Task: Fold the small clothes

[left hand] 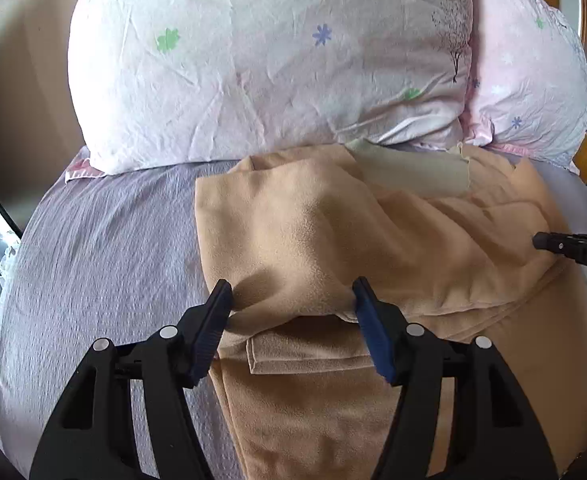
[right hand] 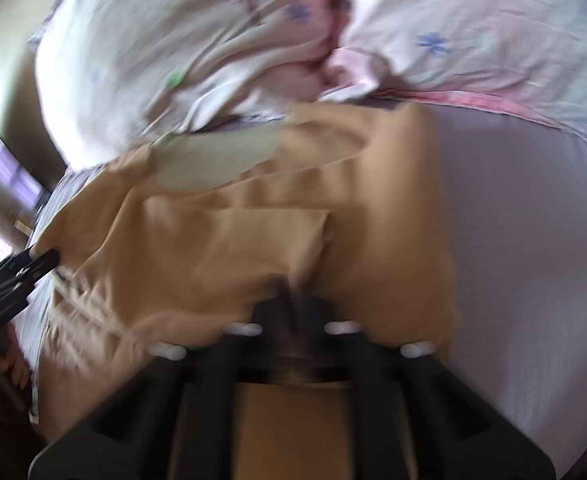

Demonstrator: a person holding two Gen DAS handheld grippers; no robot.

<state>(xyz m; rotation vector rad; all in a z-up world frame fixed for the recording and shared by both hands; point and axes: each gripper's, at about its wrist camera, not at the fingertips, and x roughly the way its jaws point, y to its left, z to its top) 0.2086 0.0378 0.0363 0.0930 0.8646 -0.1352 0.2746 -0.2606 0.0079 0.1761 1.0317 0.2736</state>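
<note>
Spread wide, the left gripper [left hand: 291, 294] straddles a raised fold of the tan garment [left hand: 313, 240], both fingers touching it. That garment lies on the bed [left hand: 93, 260], its long axis running from the gripper toward two pillows [left hand: 253, 60], grey waistband [left hand: 413, 176] at the pillow end. Right of it, the blurred right gripper [right hand: 297, 300] looks pinched together on the cloth.

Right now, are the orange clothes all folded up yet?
Not yet. One flap of the tan garment already lies folded over. The left gripper is open around a raised fold, and the right gripper looks shut on the cloth, though that view is blurry. The rest still lies rumpled on the purple sheet, needing more folds and smoothing.
</note>
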